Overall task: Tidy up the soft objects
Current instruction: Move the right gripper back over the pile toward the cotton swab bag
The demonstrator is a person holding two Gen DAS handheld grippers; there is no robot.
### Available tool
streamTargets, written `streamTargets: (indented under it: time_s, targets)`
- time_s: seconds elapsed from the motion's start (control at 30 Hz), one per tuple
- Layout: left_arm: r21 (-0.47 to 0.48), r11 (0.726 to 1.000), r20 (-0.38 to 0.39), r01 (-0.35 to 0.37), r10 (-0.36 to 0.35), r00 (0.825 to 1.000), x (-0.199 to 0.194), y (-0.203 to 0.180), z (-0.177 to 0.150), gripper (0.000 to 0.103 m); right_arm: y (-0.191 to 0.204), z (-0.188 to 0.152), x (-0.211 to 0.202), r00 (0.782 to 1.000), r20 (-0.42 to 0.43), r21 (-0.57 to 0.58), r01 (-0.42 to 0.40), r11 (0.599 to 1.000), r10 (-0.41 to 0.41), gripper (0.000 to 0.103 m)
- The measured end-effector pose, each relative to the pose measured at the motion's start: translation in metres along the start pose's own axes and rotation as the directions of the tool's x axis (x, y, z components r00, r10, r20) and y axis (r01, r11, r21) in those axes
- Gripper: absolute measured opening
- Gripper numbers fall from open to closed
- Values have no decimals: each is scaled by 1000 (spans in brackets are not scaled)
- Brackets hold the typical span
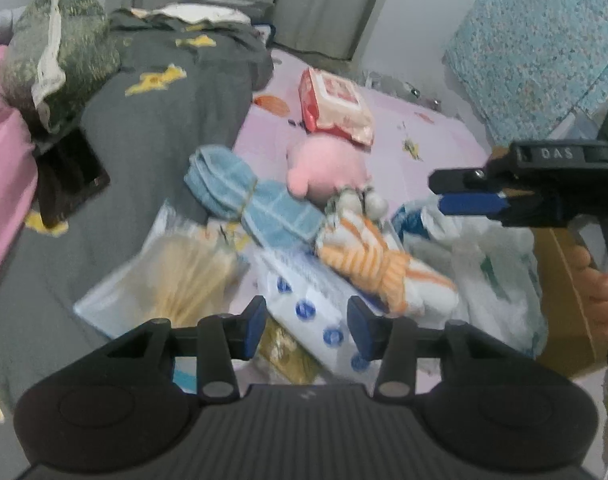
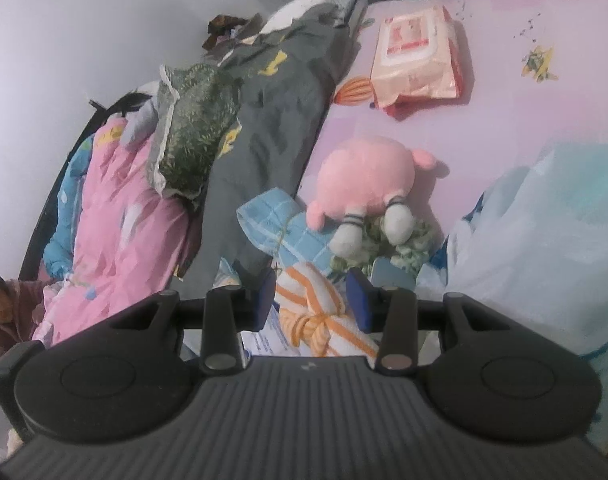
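Soft pile on pink sheet [image 2: 504, 128].
Orange striped towel [image 1: 380, 264] long axis diagonal, knotted end nearest; both grippers [image 1: 308, 326] [image 2: 314, 300] part-open, empty.

The left gripper [image 1: 307, 328] is angling downward with its jaws standing apart and gripping nothing, while the right gripper [image 2: 313, 300], gripped at its handle by the person's right hand [image 1: 602, 300], is likewise pointing down with jaws parted and empty.

Raised letters "DAS" stood on the black body of the right gripper [image 1: 470, 192], at three o'clock in the left wrist view. Print on the red-and-white packet [image 1: 336, 104] was illegible.
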State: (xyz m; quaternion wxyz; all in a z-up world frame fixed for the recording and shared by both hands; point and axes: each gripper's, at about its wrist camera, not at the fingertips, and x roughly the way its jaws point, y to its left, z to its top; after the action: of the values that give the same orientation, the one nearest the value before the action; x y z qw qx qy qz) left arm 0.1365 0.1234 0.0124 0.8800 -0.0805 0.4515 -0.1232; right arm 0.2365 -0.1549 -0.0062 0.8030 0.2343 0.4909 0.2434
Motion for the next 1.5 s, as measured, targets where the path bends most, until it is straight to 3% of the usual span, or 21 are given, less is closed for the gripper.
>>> streamTargets:
  time_s: [0.17, 0.27, 0.5, 0.7, 0.87, 1.1, 1.3, 1.5]
  targets:
    - [13, 999, 42, -44, 44, 998, 3, 0, 24, 53, 0, 16, -9, 1000, 16, 3, 9, 1000, -9, 43]
    - [9, 999, 45, -50, 50, 998, 8, 2, 38, 57, 2, 28, -8, 1000, 5, 2, 10, 1000, -10, 50]
    - [-60, 997, -24, -52, 50, 998, 36, 16, 62, 57, 5, 49, 7, 999, -50, 3, 4, 1000, -4, 62]
    - [-105, 993, -55, -59, 53, 997, 52, 29, 77, 57, 17, 61, 36, 990, -138, -22, -23, 1000, 20, 63]
    - [-98, 994, -68, -45, 39, 997, 57, 27, 74, 56, 26, 67, 53, 984, -180, -60, -21, 998, 9, 63]
    - [-70, 997, -50, -44, 40, 998, 47, 25, 66, 54, -4, 61, 58, 971, -234, -7, 46, 999, -46, 63]
    - [-59, 998, -4, -29, 29, 1000, 26, 22, 61, 51, -21, 64, 35, 978, -187, 10, 99, 995, -96, 63]
    - [-74, 997, 11, -7, 8, 1000, 5, 22, 46, 46, -8, 55, 18, 983, -170, -2, 65, 998, -64, 62]
